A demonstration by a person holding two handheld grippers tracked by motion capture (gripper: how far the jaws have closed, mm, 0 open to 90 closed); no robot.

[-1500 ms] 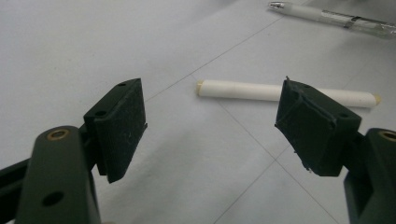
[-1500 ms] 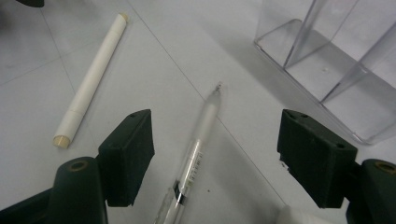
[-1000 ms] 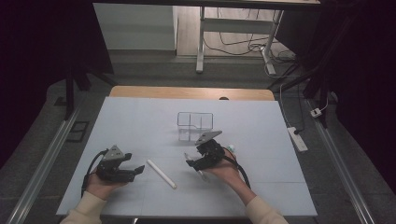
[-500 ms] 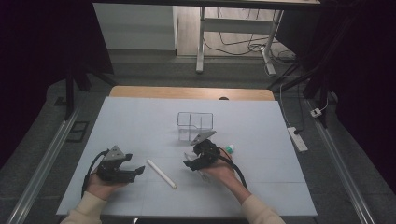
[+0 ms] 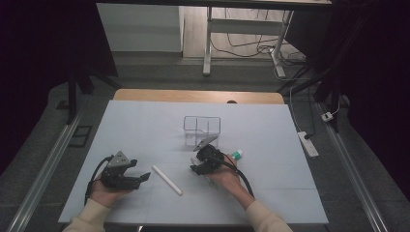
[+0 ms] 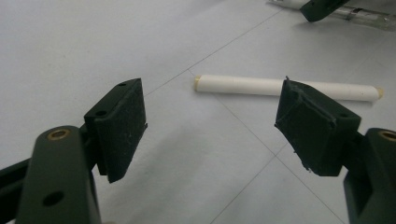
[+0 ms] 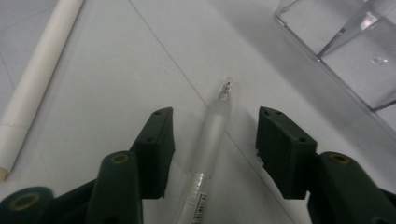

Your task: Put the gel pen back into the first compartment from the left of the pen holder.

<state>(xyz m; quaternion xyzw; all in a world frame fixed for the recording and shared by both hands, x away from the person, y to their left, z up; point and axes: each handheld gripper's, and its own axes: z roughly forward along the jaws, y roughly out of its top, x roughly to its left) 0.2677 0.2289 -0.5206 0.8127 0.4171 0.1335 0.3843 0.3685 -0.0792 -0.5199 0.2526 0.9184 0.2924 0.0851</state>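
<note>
Right tongs [image 7: 212, 140]: your right hand holds them low over the tabletop [image 5: 145, 125], right of centre and near you; the jaws stand spread, one on each side of the clear pen, neither pad touching it.
Clear pen [image 7: 210, 133]: it lies flat on the tabletop between your right jaws, its tip pointing away from you; its far end passes beyond the jaw tips; in the right gripper view a label shows on the barrel close to the camera.
Left tongs [image 6: 212, 126]: your left hand holds them near the left front of the tabletop; the jaws are spread wide with nothing between them.
White stick [image 5: 167, 180]: it lies flat between your two hands, apart from both tongs.
Clear box [image 5: 201, 124]: it stands just beyond your right tongs.
Green-capped item [image 5: 236, 154]: just right of your right hand.
</note>
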